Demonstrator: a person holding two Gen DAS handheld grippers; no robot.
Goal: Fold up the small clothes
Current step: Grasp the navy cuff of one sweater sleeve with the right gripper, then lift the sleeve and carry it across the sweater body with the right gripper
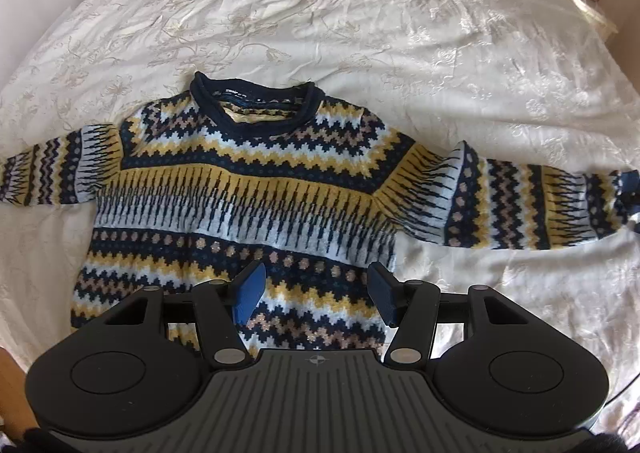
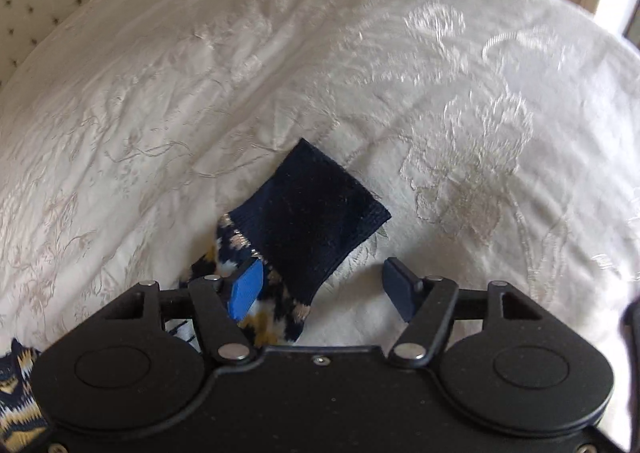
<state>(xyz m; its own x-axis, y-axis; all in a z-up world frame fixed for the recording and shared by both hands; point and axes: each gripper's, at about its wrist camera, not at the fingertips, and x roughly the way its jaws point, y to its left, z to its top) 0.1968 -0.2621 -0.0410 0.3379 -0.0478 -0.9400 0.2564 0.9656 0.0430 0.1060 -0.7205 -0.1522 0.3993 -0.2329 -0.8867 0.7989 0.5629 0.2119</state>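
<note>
We see bright daylight falling from the upper right corner of the bed (image 1: 360, 13), washing out the white bedspread (image 2: 400, 73) there. The right wrist view is softly blurred; the left is sharp. Both bend strongly toward their dark, rounded corners.

A small knitted sweater (image 1: 240, 189) lies flat and face up on the bed, neckline toward the far side, hem nearest. It is patterned in horizontal bands of navy, mustard yellow, pale blue and tan: zigzags, little dotted flowers and a wide band of spiky vertical stripes across the chest. The navy rolled collar (image 1: 256, 103) lies open, showing a label inside. Both sleeves stretch straight out to left and right. The right sleeve ends in a plain navy ribbed cuff (image 2: 316, 209), lying flat and angled toward the far right.
</note>
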